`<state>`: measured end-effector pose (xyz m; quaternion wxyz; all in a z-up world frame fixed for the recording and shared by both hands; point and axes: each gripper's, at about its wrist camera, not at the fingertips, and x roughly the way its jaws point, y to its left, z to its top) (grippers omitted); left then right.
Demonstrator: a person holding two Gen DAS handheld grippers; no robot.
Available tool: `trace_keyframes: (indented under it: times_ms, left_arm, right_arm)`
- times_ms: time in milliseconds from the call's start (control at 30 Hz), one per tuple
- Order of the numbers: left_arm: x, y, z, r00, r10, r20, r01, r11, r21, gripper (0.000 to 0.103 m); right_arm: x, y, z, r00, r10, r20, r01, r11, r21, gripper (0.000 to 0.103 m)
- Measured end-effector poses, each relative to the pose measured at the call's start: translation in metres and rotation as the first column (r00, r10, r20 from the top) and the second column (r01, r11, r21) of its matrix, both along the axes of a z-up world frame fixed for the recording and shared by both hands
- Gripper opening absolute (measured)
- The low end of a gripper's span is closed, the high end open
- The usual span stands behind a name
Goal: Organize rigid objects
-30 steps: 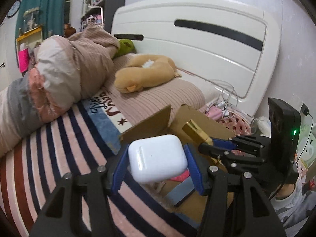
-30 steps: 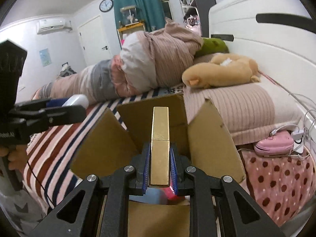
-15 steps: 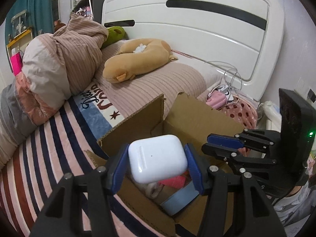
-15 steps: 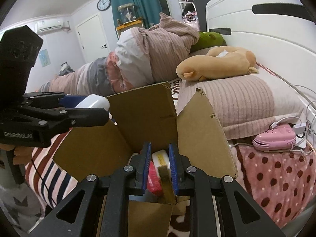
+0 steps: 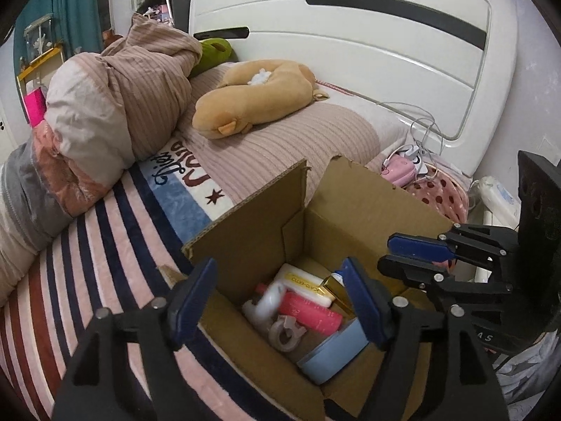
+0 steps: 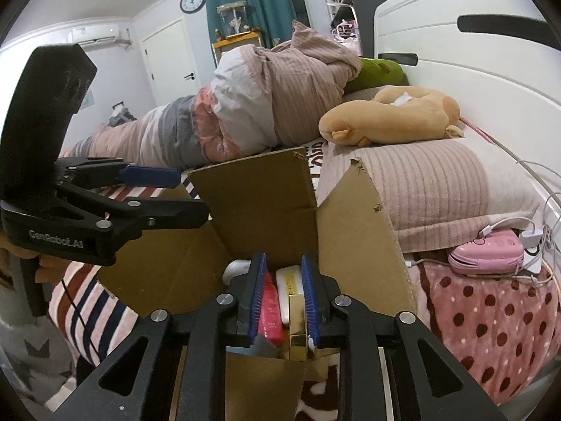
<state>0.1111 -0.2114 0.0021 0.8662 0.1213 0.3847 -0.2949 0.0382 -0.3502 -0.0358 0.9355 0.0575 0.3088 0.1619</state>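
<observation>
The white earbud case is dropping into the cardboard box right now, showing up as a blurry white smear over the other stuff, whereas half a second ago it was pinched in the left gripper. That gripper's jaws are now spread wide with nothing between them, hovering over the box opening. I'm guessing the smear is the case mid-fall, but it's too blurred to swear to. Around it the pink tube, the white bar with yellow label, the gold bar and the blue lid are sitting in the bottom. The right gripper is hanging over the near edge with its jaws parted and empty, the gold bar having left it a moment earlier. So both items are in, and both hands are looking free to go fetch whatever's next off the striped bedspread.
</observation>
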Motion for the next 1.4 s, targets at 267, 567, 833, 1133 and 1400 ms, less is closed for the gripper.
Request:
trace_keyframes:
  times_ms: [267,567,833,1133,1400]
  left_arm:
    - [-0.033,0.043,0.022,0.99,0.125,0.071,-0.117,0.988,-0.103,0.094]
    - [-0.08,0.111,0.037,0.896,0.424,0.133,-0.389,0.893,-0.224,0.1]
    - [-0.099,0.141,0.035,0.805,0.564,0.181,-0.523,0.82,-0.231,0.101]
    - [-0.105,0.14,0.037,0.786,0.581,0.211,-0.543,0.812,-0.213,0.101]
    - [-0.105,0.139,0.035,0.787,0.582,0.205,-0.547,0.812,-0.205,0.101]
  right_arm:
    - [-0.008,0.022,0.02,0.99,0.126,0.066,-0.122,0.99,-0.07,0.055]
    - [-0.022,0.039,0.061,0.959,0.201,0.199,-0.181,0.977,-0.113,0.098]
    - [-0.03,0.045,0.068,0.922,0.28,0.268,-0.263,0.96,-0.098,0.103]
    - [-0.027,0.04,0.06,0.928,0.275,0.252,-0.27,0.961,-0.056,0.103]
    - [-0.027,0.036,0.061,0.929,0.272,0.251,-0.269,0.962,-0.048,0.103]
